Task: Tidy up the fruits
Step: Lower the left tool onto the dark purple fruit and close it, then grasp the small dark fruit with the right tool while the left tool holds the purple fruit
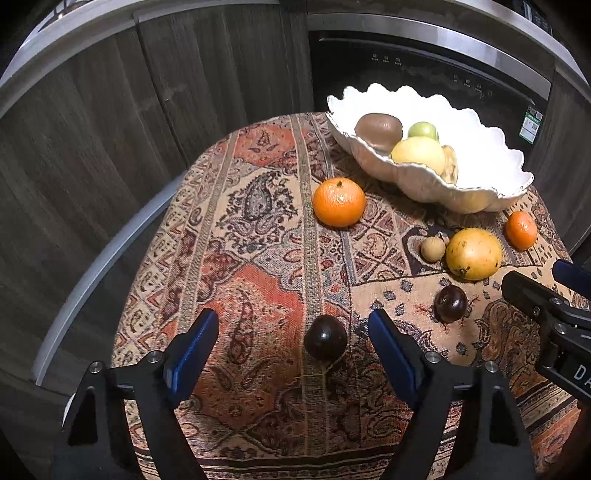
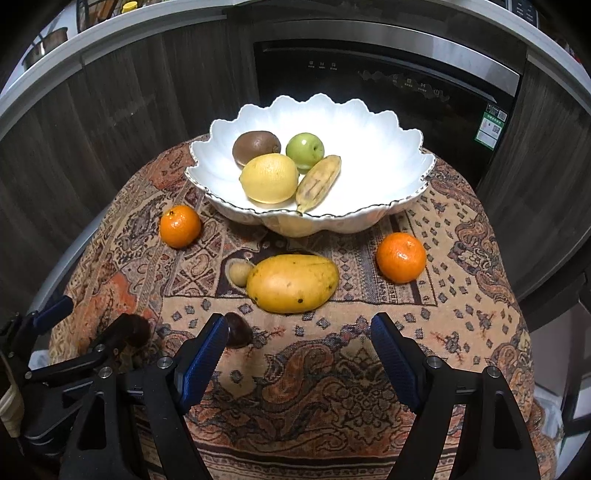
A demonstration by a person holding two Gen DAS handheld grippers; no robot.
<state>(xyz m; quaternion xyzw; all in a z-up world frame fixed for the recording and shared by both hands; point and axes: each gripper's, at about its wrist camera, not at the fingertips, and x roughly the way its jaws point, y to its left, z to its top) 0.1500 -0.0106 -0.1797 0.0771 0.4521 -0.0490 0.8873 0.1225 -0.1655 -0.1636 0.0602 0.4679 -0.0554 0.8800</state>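
Plum (image 1: pixel 325 342) lies on the desk (image 1: pixel 258 236) at lower centre of the left view, between the left tongs (image 1: pixel 293 330), which gape unclosed around it. Lower them until both pads flank its widest part, then squeeze gently. Right tongs (image 2: pixel 297 338) hang open and empty below the mango (image 2: pixel 291 282); the bowl (image 2: pixel 391 147) sits at upper centre.

- Patterned cloth (image 2: pixel 332 369): paisley weave in rust, tan and dark brown, spread under and ahead of the fingers, covering the surface.
- Dark appliance (image 2: pixel 388 92): glass front with small white control marks, well beyond the fingers, behind the cloth.
- Green sticker (image 2: pixel 491 127): on the appliance's right edge.
- Wood cabinets (image 1: pixel 110 147): dark grain, far left of the fingers.
- Counter edge (image 2: pixel 110 33): pale strip above the cabinets.
- Pot (image 2: pixel 48 42): metal, on that counter, top left.
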